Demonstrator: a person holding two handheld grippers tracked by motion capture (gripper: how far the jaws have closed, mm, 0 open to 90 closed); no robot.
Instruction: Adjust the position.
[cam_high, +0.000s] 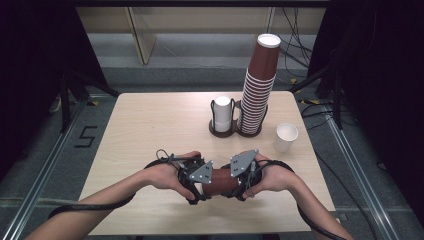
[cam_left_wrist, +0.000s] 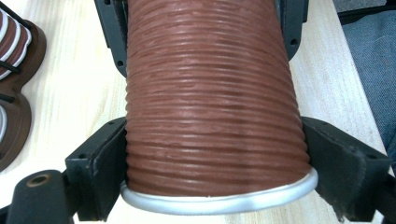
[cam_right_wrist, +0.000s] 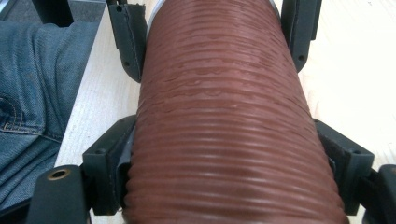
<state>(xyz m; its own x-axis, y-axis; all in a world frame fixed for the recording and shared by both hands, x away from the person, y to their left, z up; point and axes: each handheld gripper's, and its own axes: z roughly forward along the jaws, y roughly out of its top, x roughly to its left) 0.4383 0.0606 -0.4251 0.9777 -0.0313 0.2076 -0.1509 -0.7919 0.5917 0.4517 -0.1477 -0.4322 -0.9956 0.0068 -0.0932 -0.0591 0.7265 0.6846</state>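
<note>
Near the counter's (cam_high: 150, 125) front edge, both tools, left (cam_high: 196, 181) and right (cam_high: 239, 179), grip one ribbed brown cup (cam_high: 220, 182): light, crushable paper, so squeeze gently near its stiff rim.

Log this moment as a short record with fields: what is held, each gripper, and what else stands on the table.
held: brown ribbed paper cup, lying level between both grippers
left gripper: shut on the cup's white-rimmed end
right gripper: shut on the cup's other end
cup holder: tall stack of brown cups and white cups
loose: white paper cup standing right of holder
</note>
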